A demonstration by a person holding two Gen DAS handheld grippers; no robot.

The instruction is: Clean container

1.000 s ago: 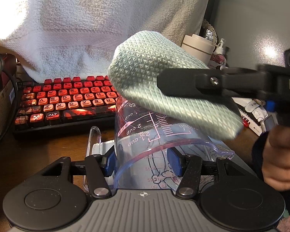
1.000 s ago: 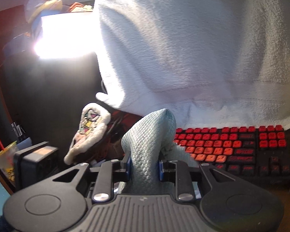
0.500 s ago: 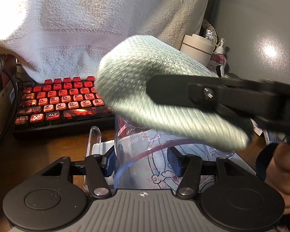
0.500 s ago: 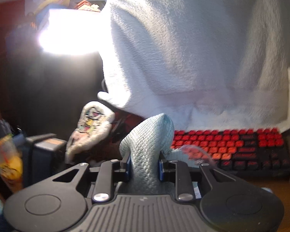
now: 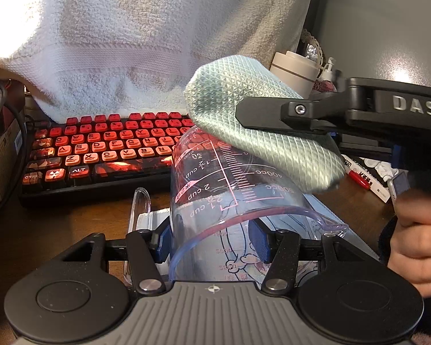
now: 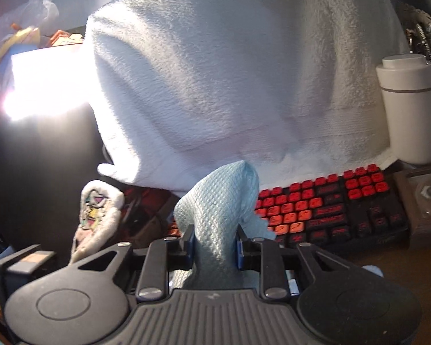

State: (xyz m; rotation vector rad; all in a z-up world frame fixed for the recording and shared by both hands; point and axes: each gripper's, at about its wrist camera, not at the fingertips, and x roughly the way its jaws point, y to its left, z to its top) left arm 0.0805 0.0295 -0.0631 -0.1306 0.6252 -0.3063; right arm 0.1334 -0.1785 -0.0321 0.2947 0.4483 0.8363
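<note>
The left gripper [image 5: 212, 243] is clamped on the cup [image 5: 230, 189], a clear measuring cup lying on its side with the open rim toward the camera and the base pointing away toward the keyboard [image 5: 106, 149]. Its blue pads press the wall from either side near the rim. The right gripper [image 6: 214, 243] is clenched on the cloth [image 6: 221, 204], a pale green waffle-weave wad that bulges forward past the jaws. In the left view the cloth [image 5: 261, 126] lies over the upper outside of the cup near its base, and seems to touch it.

The step in hand looks like wiping the outer wall, with the cup held firm as the cloth rubs. Next, I judge, the cloth needs to sweep along the printed scale toward the rim, or go in through the mouth (the inside looks unwiped, though clear plastic makes that hard to tell). Either way the left grip must hold against the push.

Around them: a white towel [image 6: 244, 86] hangs behind the keyboard, a white canister [image 6: 411, 109] stands to the right, and a hand [image 5: 416, 247] grips the right tool. The keyboard sits just beyond the cup's base, so a long stroke could knock its keys. The left pads cover part of the wall, which the cloth cannot reach without a re-grip.
</note>
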